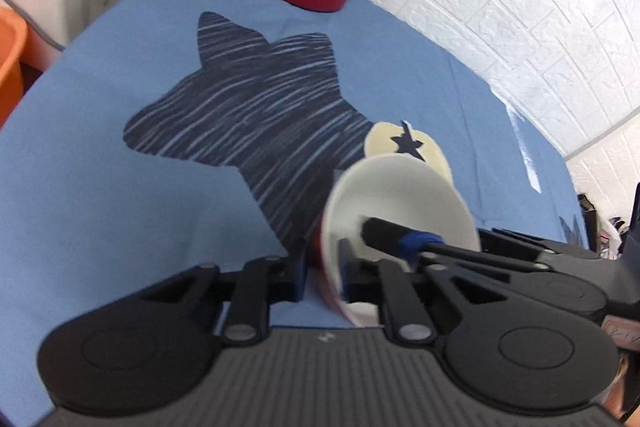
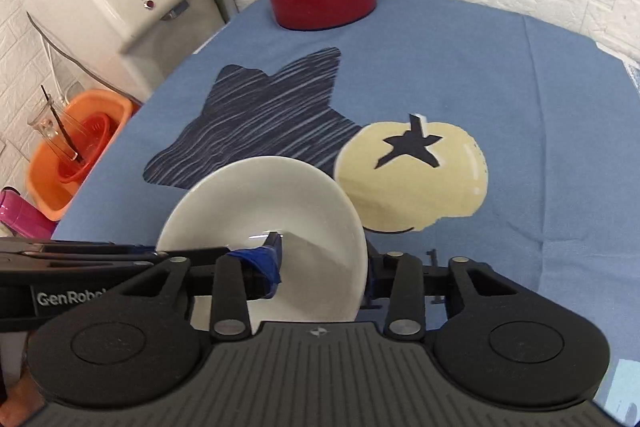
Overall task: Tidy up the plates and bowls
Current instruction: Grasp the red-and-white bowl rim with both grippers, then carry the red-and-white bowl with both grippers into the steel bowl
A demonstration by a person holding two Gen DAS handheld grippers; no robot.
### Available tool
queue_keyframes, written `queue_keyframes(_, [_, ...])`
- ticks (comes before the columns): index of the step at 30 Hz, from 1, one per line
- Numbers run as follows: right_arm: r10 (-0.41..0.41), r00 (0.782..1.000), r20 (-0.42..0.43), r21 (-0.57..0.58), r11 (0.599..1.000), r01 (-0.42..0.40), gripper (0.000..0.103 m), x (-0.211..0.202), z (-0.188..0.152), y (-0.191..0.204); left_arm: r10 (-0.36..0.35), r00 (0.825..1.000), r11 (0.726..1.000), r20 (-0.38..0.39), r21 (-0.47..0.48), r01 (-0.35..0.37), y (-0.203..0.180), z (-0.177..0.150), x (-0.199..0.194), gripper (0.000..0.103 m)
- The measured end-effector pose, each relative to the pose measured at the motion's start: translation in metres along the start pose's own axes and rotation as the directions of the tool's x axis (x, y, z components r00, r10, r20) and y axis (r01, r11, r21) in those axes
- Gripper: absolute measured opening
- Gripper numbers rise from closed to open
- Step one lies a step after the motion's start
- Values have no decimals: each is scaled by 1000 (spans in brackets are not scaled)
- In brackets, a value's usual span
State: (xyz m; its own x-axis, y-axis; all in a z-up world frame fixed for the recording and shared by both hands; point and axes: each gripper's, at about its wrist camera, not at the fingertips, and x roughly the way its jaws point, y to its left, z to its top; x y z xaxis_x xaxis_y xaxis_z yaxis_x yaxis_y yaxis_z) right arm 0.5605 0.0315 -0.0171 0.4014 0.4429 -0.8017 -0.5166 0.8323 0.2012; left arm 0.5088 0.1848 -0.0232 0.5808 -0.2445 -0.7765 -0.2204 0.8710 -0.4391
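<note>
Item: round white-glazed ceramic bowl (image 1: 400,195) with a red outer wall.

Condition: empty; interior plain white and glossy, catching a small highlight near the centre. No chips or marks can be made out.

Pose: tilted steeply onto its side. In the left wrist view the opening faces toward 2 o'clock, with the red outer wall showing as a narrow band along the rim at 7 o'clock. In the right wrist view the same bowl (image 2: 280,211) presents its white interior nearly face-on, rim running from 9 o'clock over the top to 4 o'clock.

Location: low in both views, centre to slightly right in the left view, left of centre in the right view.
</note>
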Motion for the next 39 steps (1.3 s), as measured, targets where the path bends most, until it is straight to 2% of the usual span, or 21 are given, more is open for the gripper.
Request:
queue_keyframes(4, [37, 999, -5, 59, 998, -36, 23, -14, -7, 6, 29, 1000, 999, 8, 20, -29, -4, -9, -18, 5])
queue_keyframes(7, [67, 997, -29, 126, 990, -63, 27, -27, -19, 9, 15, 1000, 1000, -11, 8, -15, -4, -18, -35, 4])
queue_keyframes(11, [87, 993, -83, 213, 975, -67, 28, -38, -43, 14, 39, 998, 999, -56, 32, -38, -12, -38, -48, 4])
queue_keyframes(16, [83, 994, -77, 202, 977, -66, 29, -44, -62, 23, 24, 998, 999, -53, 43, -21, -9, -61, -58, 4])
queue_keyframes(19, [62, 993, -98, 169, 985, -45, 29, -44, -72, 30, 18, 999, 999, -40, 45, -17, -6, -65, -60, 4])
queue_keyframes(22, [25, 997, -69, 136, 991, -16, 31, -43, -76, 31, 19, 1000, 998, -16, 66, -18, -7, -66, -57, 7])
queue_keyframes(23, [26, 998, -59, 128, 992, -19, 31, -43, -77, 31, 21, 1000, 997, -6, 76, -20, -7, -66, -57, 14])
queue_keyframes(24, [30, 999, -45, 115, 993, -25, 34, -43, -78, 29, 23, 1000, 996, 1, 83, -23, -6, -67, -57, 36])
queue_keyframes(25, [26, 999, -41, 109, 994, -21, 34, -42, -79, 29, 23, 1000, 996, 7, 82, -24, -4, -67, -57, 45])
queue_keyframes(26, [22, 999, -32, 85, 996, -19, 35, -42, -79, 30, 21, 1000, 997, 14, 79, -22, -2, -68, -56, 47])
queue_keyframes(29, [-17, 1000, -22, 7, 1000, 17, 37, -40, -80, 38, 28, 999, 996, 27, 84, -31, 2, -67, -54, 47])
queue_keyframes(33, [-34, 999, 1, 15, 999, 34, 39, -38, -81, 39, 26, 1000, 996, -2, 81, -26, 9, -69, -49, 47])
queue_keyframes(35, [-37, 999, 5, -13, 999, 37, 39, -37, -82, 40, 25, 1000, 998, -11, 62, -24, 15, -71, -45, 41])
queue_keyframes(37, [-40, 999, 2, 2, 999, 40, 39, -37, -81, 38, 19, 1000, 998, -5, 59, -19, 16, -70, -45, 41])
queue_keyframes(39, [2, 1000, 15, 31, 1000, -2, 31, -38, -82, 33, 12, 1000, 999, -6, 47, -12, 18, -68, -45, 35])
